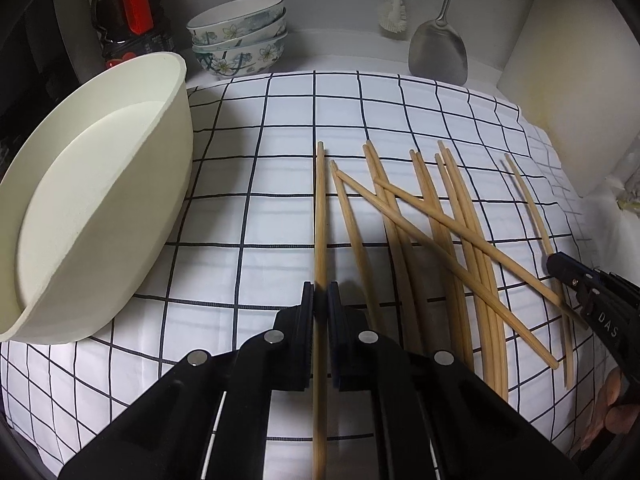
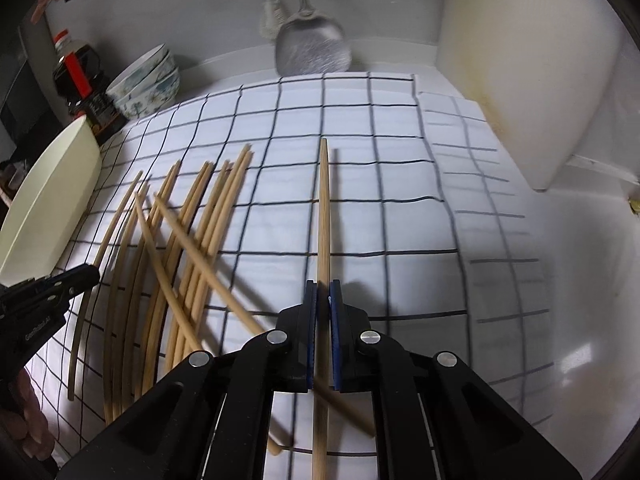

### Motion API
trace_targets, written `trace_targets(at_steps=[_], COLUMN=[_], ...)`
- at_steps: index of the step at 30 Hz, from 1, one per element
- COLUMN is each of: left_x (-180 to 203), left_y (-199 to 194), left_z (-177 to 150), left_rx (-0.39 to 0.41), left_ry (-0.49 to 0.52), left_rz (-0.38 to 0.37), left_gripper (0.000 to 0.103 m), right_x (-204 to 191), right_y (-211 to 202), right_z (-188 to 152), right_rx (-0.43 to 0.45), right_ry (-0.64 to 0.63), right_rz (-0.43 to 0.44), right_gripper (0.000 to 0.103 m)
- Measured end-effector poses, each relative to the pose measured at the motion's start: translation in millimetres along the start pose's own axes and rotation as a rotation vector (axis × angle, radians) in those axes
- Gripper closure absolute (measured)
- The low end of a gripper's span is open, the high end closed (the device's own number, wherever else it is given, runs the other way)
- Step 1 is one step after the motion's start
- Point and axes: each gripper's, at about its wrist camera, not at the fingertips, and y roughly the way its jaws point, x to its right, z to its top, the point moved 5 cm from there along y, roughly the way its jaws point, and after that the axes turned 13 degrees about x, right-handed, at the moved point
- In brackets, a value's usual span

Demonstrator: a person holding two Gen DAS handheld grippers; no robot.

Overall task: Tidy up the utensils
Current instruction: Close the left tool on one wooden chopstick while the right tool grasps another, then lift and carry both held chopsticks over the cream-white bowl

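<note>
Left gripper clenched on one chopstick, jaws pressed on both sides of the stick. Long axis running straight away from the camera, thin tip toward the back wall, thick end back under the gripper body. Lying low over the checked cloth; touching the cloth or not, cannot tell.

Right gripper also clenched, on another chopstick. Same direction: tip pointing to the back wall, long axis along the fingers. Set apart at the right side of the other sticks.

Between both grippers, a loose pile of chopsticks flat on the cloth. Most of them nearly parallel, tips toward the back wall, a little fanned. Two crossing over the rest at a slant, tips toward back-left.

At the left edge of the cloth, a big cream basin, tilted on its side, nothing seen inside. Behind it, a dark bottle with red handle. Beside the bottle, three flowered bowls stacked one in another; top one looking empty. At the back wall, a metal spatula and a white brush leaning upright.
</note>
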Motion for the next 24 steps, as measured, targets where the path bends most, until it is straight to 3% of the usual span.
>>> trace_targets(at_steps=[17,24], left_x=[4,-3], left_y=[-32,-46], left_z=[27,33], left_rx=[0.053,0.065], left_ry=[0.019,0.022], left_rz=[-0.044,-0.053], left_gripper=[0.096,0.096], right_x=[33,29], right_y=[-43,-63], right_z=[27,26], right_rx=[0.084,0.091], right_ry=[0.048,0.050], right_rz=[-0.064,-0.067], right_gripper=[0.097,0.097])
